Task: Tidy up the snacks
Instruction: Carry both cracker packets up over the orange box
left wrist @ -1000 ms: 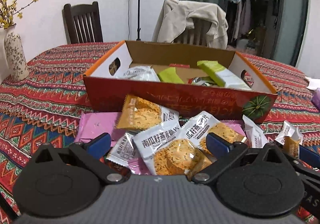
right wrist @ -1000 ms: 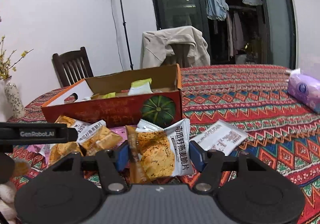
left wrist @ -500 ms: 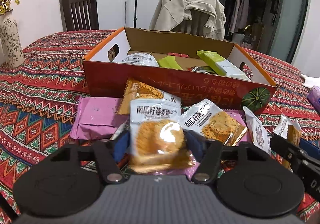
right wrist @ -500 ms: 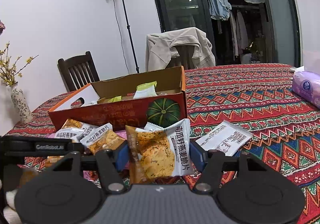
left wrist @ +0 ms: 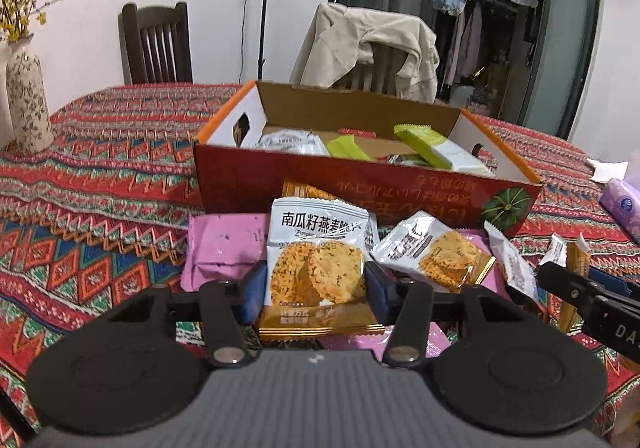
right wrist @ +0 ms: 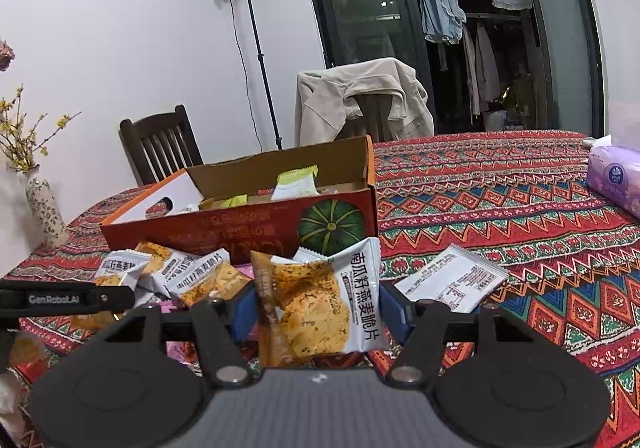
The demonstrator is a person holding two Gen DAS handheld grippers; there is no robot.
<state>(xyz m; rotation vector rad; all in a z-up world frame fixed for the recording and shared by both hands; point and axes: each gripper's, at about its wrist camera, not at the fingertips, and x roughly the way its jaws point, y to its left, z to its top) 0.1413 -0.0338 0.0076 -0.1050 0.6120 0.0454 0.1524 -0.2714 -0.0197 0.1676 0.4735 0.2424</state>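
An open orange cardboard box (left wrist: 320,183) with a pumpkin print stands mid-table and holds several green and silver snack packets. In the left wrist view my left gripper (left wrist: 315,294) is closing its jaws, and the blue pads press both sides of an upright white-and-gold oat crisp packet (left wrist: 316,248), lifted just in front of the box. My right gripper (right wrist: 319,318) is shut on a similar crisp packet (right wrist: 316,288), held sideways near the pumpkin corner of the box (right wrist: 224,232). More crisp packets (left wrist: 436,252) and a pink packet (left wrist: 224,244) lie on the cloth before the box.
A white sachet (right wrist: 452,282) lies printed side up to the right of the box. A purple tissue pack (right wrist: 616,179) sits at the far right edge. A flowered vase (left wrist: 28,99) stands far left. Two chairs, one draped with a jacket, are behind the patterned tablecloth.
My left gripper went from wide open over the pile to closed on a crisp packet, then lifted it off the cloth. The right gripper kept its packet and stayed put.
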